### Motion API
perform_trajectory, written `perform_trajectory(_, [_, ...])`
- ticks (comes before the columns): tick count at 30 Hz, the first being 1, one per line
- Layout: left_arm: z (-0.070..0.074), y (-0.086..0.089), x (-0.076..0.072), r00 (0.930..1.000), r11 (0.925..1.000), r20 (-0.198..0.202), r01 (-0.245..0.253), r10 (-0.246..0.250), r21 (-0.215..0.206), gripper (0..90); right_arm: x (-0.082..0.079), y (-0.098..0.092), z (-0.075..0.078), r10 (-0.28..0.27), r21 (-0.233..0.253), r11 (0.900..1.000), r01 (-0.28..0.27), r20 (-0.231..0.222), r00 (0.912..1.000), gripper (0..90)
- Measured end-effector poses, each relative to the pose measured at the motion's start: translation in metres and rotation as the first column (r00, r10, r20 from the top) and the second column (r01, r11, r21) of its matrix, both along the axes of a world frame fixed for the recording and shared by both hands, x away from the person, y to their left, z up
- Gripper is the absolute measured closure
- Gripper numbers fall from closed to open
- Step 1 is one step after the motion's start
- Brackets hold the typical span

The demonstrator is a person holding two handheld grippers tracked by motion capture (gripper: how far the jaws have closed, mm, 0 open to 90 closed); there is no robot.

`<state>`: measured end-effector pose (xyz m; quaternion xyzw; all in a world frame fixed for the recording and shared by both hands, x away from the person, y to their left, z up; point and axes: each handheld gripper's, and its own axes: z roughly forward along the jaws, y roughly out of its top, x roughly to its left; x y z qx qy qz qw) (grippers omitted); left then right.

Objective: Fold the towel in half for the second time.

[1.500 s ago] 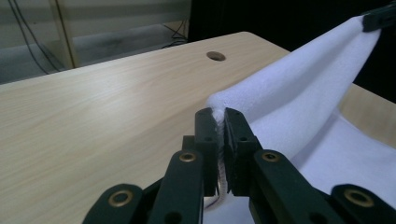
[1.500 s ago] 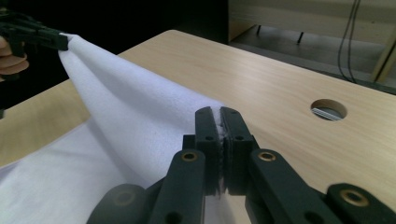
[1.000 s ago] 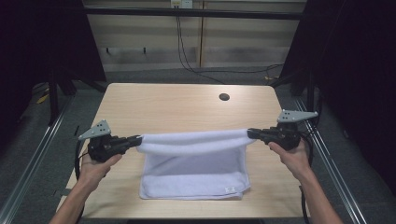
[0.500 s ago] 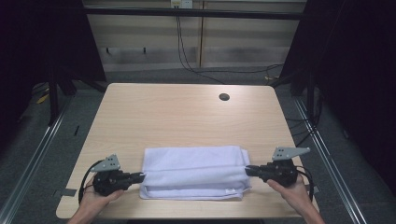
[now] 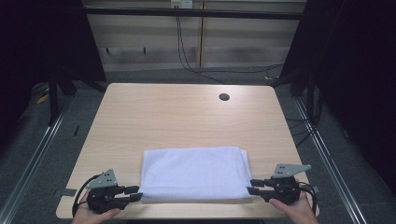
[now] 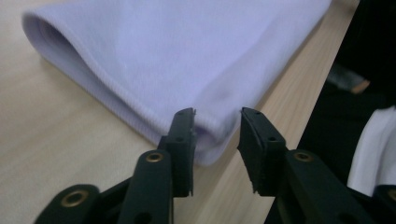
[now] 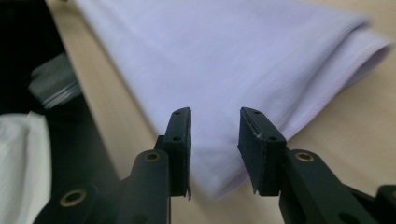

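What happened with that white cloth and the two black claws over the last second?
The grippers carried the white cloth's far edge toward the person, folding it in half at the table's near edge. Now both have let go: the left gripper and right gripper stand open at the folded corners. The cloth's lower half and the table's small dark hole stayed put.

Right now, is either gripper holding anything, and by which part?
Nothing is held. Left gripper and right gripper both stand open at the near corners of the folded white cloth towel.
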<state>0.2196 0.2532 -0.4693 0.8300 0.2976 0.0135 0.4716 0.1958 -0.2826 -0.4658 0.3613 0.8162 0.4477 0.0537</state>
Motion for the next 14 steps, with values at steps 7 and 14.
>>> perform_trajectory(7, [-0.005, 0.012, 0.036, 0.9657, 0.9642, 0.002, -0.259, 0.260, -0.055, 47.8, 0.006, -0.023, 0.010, -0.212, 0.137, 0.972, 0.193, 0.148, 0.9660, 51.5])
perform_trajectory(14, [-0.008, 0.022, 0.049, 0.9499, 0.9467, 0.000, -0.311, 0.312, -0.083, 35.5, 0.016, -0.043, -0.004, -0.363, 0.136, 0.929, 0.345, 0.148, 0.9199, 42.2])
